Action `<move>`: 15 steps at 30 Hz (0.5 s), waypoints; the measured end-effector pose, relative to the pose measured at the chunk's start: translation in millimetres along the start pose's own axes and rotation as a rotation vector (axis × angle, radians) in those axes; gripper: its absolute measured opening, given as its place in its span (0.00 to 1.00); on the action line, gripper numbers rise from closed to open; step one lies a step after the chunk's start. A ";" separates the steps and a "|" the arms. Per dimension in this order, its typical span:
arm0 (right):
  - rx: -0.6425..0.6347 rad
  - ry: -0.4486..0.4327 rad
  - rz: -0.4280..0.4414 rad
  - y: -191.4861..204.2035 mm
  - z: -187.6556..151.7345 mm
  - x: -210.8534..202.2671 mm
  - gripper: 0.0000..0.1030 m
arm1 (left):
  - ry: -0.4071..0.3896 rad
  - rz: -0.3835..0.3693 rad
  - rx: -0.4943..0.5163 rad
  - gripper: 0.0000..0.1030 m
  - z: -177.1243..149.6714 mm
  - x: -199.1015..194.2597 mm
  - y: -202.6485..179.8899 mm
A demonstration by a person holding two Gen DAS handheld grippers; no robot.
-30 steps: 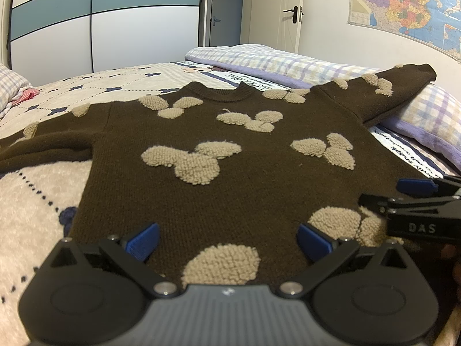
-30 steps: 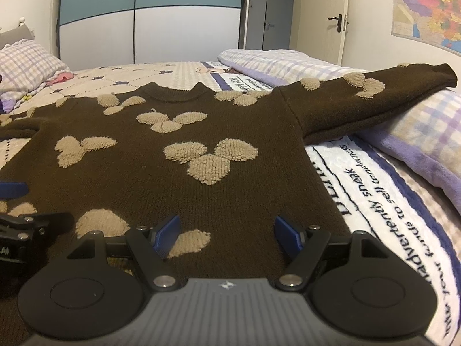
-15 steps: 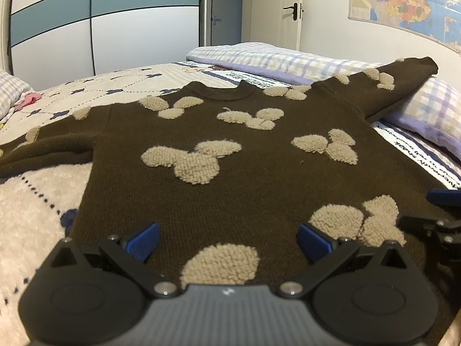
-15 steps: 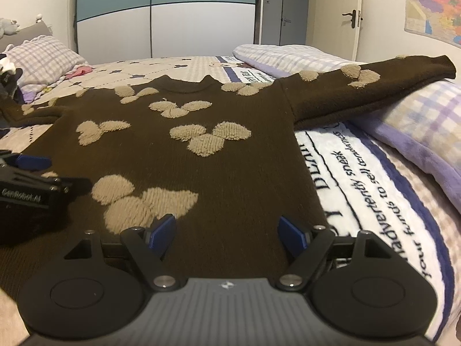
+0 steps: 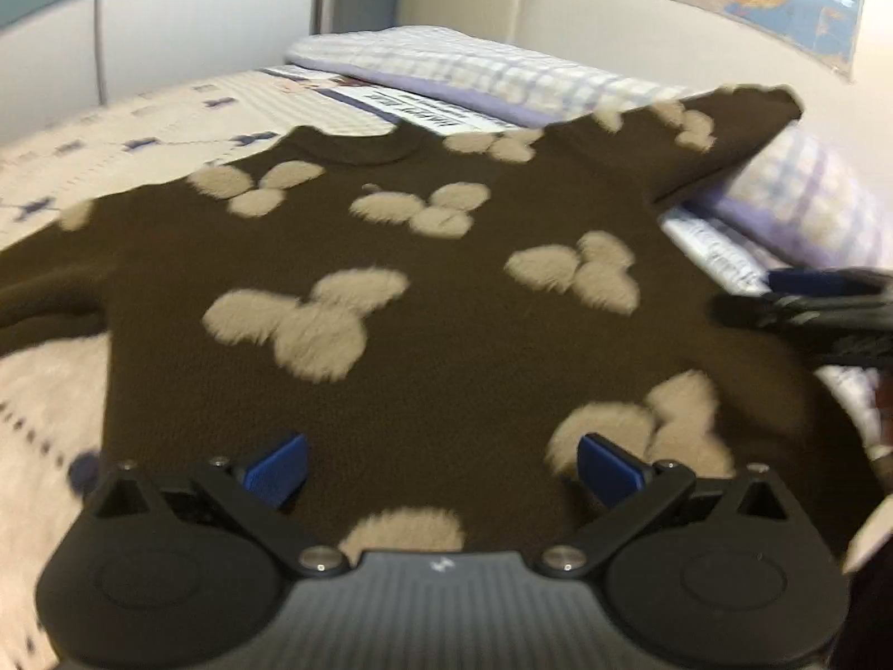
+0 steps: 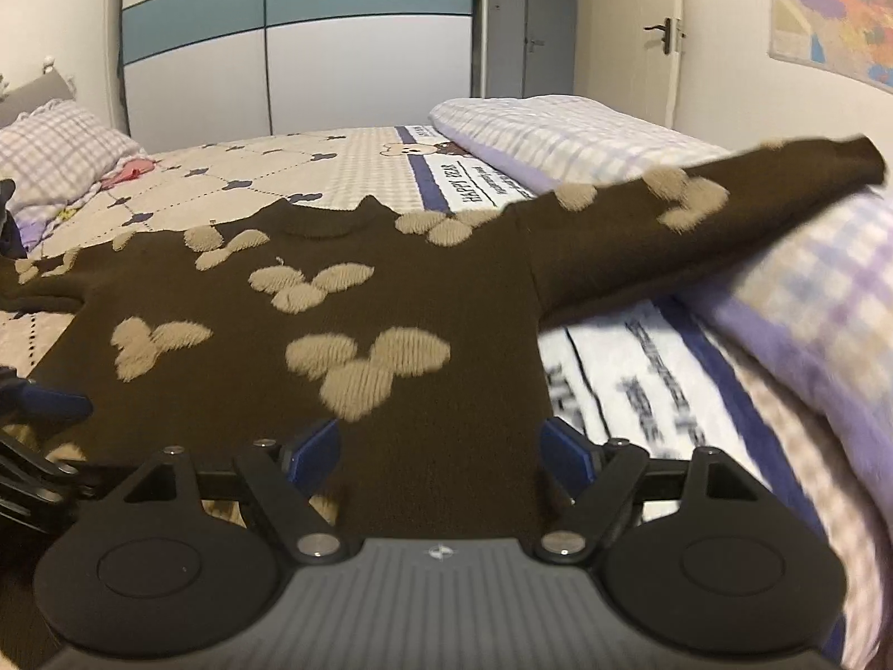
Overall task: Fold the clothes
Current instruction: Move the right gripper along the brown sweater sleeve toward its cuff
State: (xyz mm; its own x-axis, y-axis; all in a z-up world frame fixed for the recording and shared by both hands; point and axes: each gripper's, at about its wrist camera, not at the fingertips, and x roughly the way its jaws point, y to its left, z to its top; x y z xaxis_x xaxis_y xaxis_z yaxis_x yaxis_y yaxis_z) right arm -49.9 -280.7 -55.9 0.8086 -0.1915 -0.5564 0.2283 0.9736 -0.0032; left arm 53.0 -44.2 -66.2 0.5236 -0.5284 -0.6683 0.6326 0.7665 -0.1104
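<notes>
A dark brown sweater [image 5: 446,346] with beige fluffy patches lies spread flat, front up, on a bed [image 6: 335,167]. Its collar points to the far side and its hem lies nearest, under both grippers. Its right sleeve [image 6: 697,234] stretches out and rises onto a lilac checked quilt [image 6: 809,301] along the bed's right side; the left sleeve [image 5: 44,279] runs off to the left over the pale bedspread.

The left gripper [image 5: 441,469] sits over the hem near its left corner. Its blue pads [image 5: 276,466] stand wide apart, with sweater cloth showing between them but nothing pinched; the pads do not press on anything. The right gripper [image 6: 441,455] sits over the hem's right corner, its right pad just at the sweater's side edge where the printed white blanket [image 6: 642,379] begins. Its jaws also stand wide, empty, with cloth only lying below the gap. Each gripper shows at the edge of the other's view: the right one at the far right of the left view [image 5: 815,307], the left one at the far left of the right view [image 6: 39,407].

Beyond the bed stand a white wardrobe [image 6: 363,44] with a teal band and a door [image 6: 664,39]; a map [image 6: 826,11] hangs on the right wall. A checked pillow [image 6: 56,151] lies far left. The left view is blurred.
</notes>
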 end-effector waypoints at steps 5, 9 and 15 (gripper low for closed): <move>-0.004 0.023 0.023 -0.3 35.2 32.4 0.79 | -0.016 -0.003 0.015 1.00 32.8 2.2 28.1; -0.032 0.053 0.011 1.2 55.8 70.2 0.79 | -0.016 -0.004 -0.067 1.00 49.1 24.0 65.5; 0.065 0.161 -0.011 -5.9 61.1 129.7 0.80 | 0.035 0.028 -0.133 1.00 71.9 70.7 104.7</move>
State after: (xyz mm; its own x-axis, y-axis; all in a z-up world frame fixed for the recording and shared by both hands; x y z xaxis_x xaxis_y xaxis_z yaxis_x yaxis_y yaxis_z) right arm 86.8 -318.9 -77.3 0.7095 -0.1743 -0.6828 0.2752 0.9605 0.0407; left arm 197.2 -27.6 -72.1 0.5183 -0.4953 -0.6971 0.5360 0.8233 -0.1865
